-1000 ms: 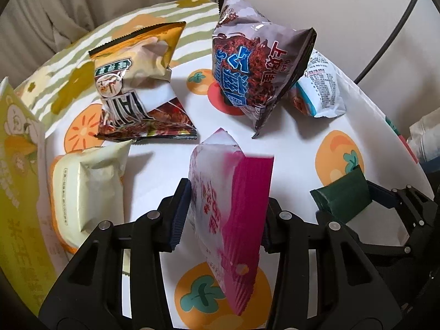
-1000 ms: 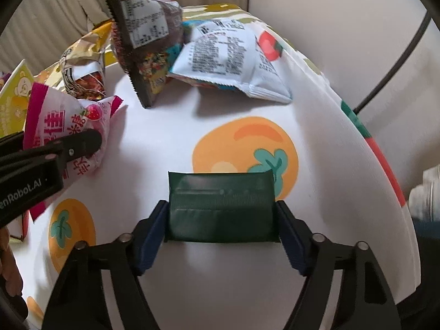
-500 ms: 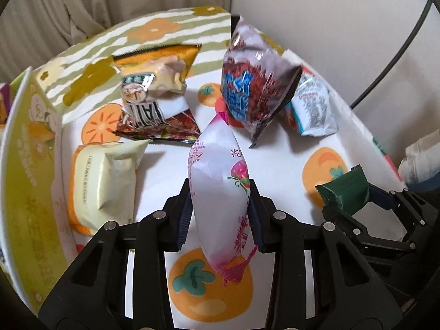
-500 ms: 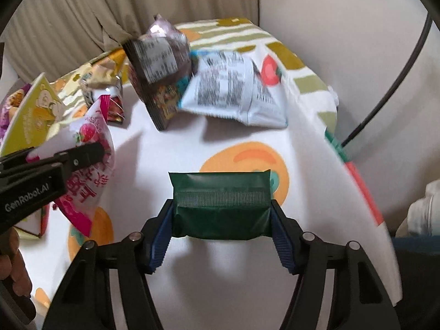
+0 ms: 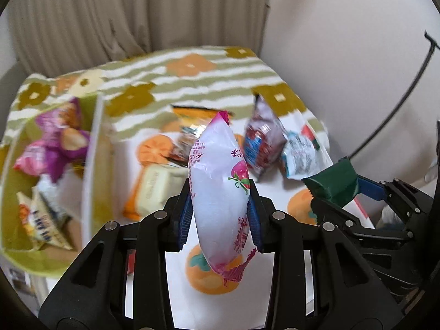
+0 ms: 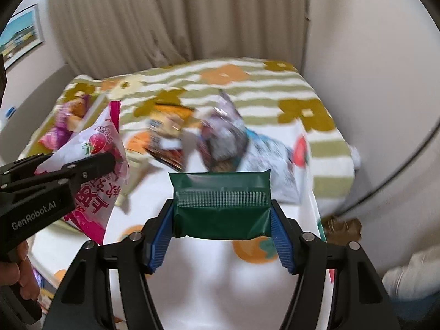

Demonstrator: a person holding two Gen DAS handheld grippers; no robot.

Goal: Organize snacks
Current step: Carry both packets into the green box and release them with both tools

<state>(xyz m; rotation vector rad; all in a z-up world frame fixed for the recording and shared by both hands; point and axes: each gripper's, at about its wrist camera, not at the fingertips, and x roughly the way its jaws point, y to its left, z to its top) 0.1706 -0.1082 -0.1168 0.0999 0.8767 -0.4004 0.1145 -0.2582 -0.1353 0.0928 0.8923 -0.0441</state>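
My left gripper point(image 5: 220, 217) is shut on a white and pink strawberry snack bag point(image 5: 220, 189) and holds it upright, high above the table. The bag also shows at the left of the right wrist view point(image 6: 96, 170). My right gripper point(image 6: 221, 233) is shut on a dark green packet point(image 6: 221, 206), also lifted; the packet shows at the right of the left wrist view point(image 5: 334, 183). A yellow-green box point(image 5: 90, 165) at the left holds several snacks, among them purple bags point(image 5: 52, 143).
On the persimmon-print tablecloth point(image 5: 178, 288) lie a cream packet point(image 5: 152, 185), an orange and brown bag point(image 5: 189, 134), a dark purple bag point(image 5: 261, 143) and a white and blue bag point(image 5: 301, 156). A curtain and wall stand behind. A black cable point(image 5: 398, 104) runs at the right.
Both grippers have risen and pulled back with their packets. The table looks farther away, and the inside of the yellow-green box has come into view at the left.
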